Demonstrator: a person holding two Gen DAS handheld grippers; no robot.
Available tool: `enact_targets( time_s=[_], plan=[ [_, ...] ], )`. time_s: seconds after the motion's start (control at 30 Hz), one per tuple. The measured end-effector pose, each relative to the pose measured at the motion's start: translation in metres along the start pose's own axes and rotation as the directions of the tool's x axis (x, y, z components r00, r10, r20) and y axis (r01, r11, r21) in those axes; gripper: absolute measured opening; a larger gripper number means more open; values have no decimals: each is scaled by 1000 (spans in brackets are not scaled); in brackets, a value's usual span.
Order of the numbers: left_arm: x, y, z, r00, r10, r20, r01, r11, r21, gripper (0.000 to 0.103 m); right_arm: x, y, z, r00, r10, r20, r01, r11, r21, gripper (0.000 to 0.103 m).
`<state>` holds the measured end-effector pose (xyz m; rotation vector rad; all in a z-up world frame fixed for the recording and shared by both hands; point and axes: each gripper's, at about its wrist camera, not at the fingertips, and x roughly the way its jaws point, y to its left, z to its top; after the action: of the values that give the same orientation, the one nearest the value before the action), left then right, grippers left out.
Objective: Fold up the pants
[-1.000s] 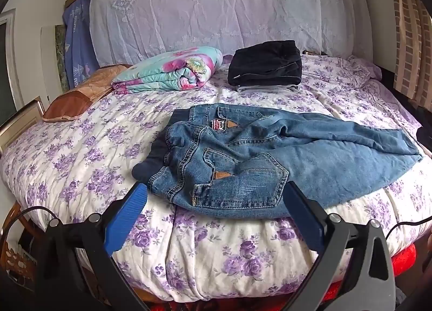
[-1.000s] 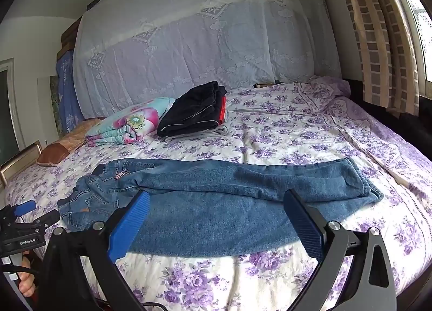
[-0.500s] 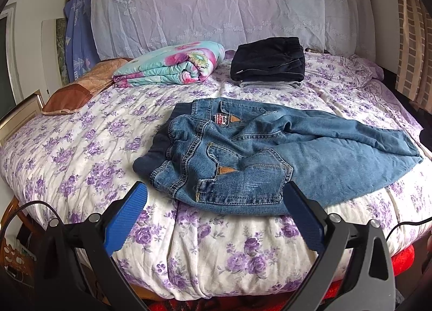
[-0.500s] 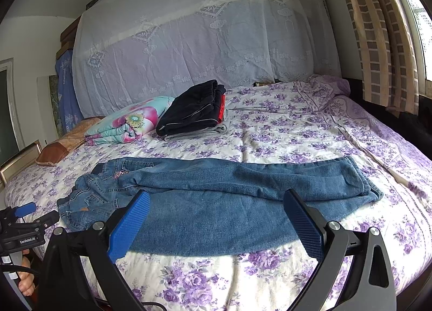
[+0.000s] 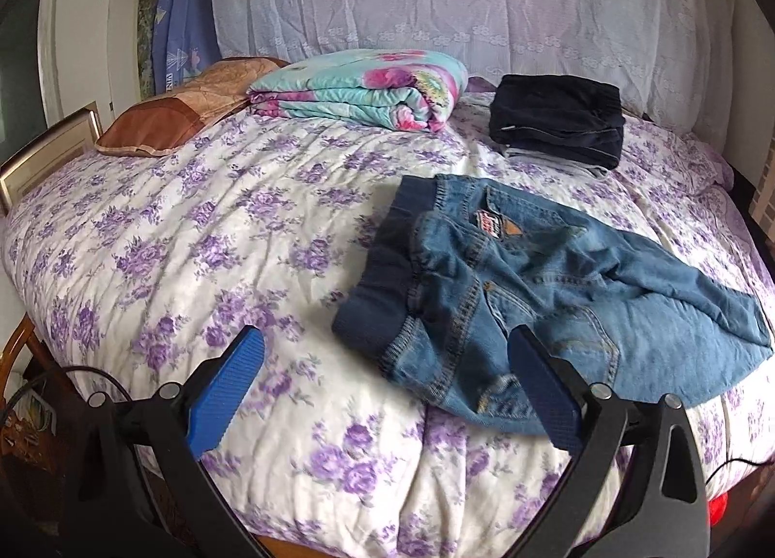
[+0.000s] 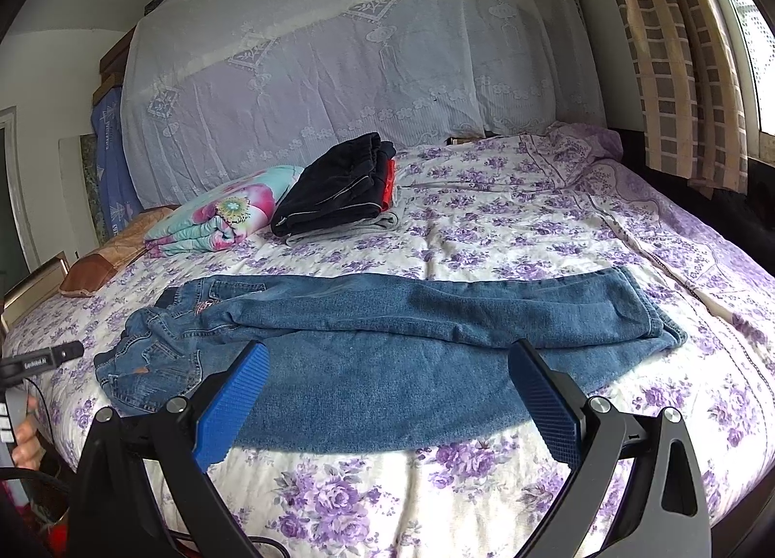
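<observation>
Blue jeans (image 6: 397, 340) lie lengthwise on the flowered bed, folded leg over leg, waistband to the left and hems to the right. In the left wrist view the waistband end (image 5: 465, 296) lies crumpled right of centre. My left gripper (image 5: 387, 369) is open and empty, above the bed's near edge, its right pad over the jeans' lower hip. My right gripper (image 6: 387, 383) is open and empty, in front of the middle of the legs. The left gripper also shows at the far left of the right wrist view (image 6: 43, 359).
A stack of folded dark clothes (image 6: 339, 190) and a rolled floral blanket (image 5: 363, 88) lie near the headboard, with a brown pillow (image 5: 179, 117) further left. A lace cloth covers the headboard (image 6: 348, 64). Curtains (image 6: 678, 49) hang at the right.
My left gripper has swung left and closer to the bed, so the jeans' waistband now sits right of centre. The right gripper's view is almost unchanged.
</observation>
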<state>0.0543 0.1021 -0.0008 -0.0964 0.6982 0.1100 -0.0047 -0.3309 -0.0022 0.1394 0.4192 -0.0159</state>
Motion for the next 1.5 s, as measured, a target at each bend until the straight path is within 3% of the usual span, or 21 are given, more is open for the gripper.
enact_targets(
  time_s=[0.1, 0.23, 0.43, 0.6, 0.77, 0.9, 0.97, 1.03, 1.2, 1.37, 1.4, 1.5],
  plan=[
    [18, 1, 30, 1000, 10, -15, -10, 1000, 12, 98, 6, -4, 1, 1000, -15, -8, 15, 1000, -2, 100],
    [61, -11, 75, 996, -17, -89, 20, 999, 37, 98, 11, -15, 6, 999, -42, -7, 42, 999, 1, 100],
    [145, -7, 124, 969, -50, -242, 34, 997, -69, 98, 18, -42, 16, 994, -110, -1, 110, 993, 34, 100],
    [192, -2, 136, 946, -36, -323, 7, 996, -90, 98, 32, -64, 20, 991, -129, -25, 131, 987, 95, 100],
    [208, -13, 135, 922, -130, -365, 98, 990, -104, 98, 47, -72, 25, 989, -144, -40, 148, 983, 108, 100],
    [222, -28, 130, 911, -130, -392, 119, 992, -52, 98, 54, -74, 25, 988, -142, -57, 148, 982, 114, 100],
    [226, -30, 128, 901, -158, -404, 148, 987, -56, 90, 56, -76, 24, 987, -145, -66, 152, 981, 117, 100],
    [229, -31, 127, 889, -177, -422, 169, 984, -57, 63, 58, -78, 24, 986, -153, -69, 161, 980, 119, 100],
    [214, -32, 132, 918, -165, -360, 159, 986, -48, 46, 60, -81, 27, 982, -179, -63, 185, 976, 111, 100],
    [185, -23, 148, 934, -237, -267, 209, 969, -130, 19, 58, -104, 37, 976, -209, -60, 215, 968, 132, 100],
    [178, -20, 154, 954, -193, -228, 166, 977, -131, 6, 57, -112, 39, 974, -215, -65, 222, 965, 141, 100],
    [156, 0, 173, 984, -145, -100, 127, 978, -167, 0, 55, -138, 49, 963, -261, -73, 270, 951, 152, 99]
  ],
)
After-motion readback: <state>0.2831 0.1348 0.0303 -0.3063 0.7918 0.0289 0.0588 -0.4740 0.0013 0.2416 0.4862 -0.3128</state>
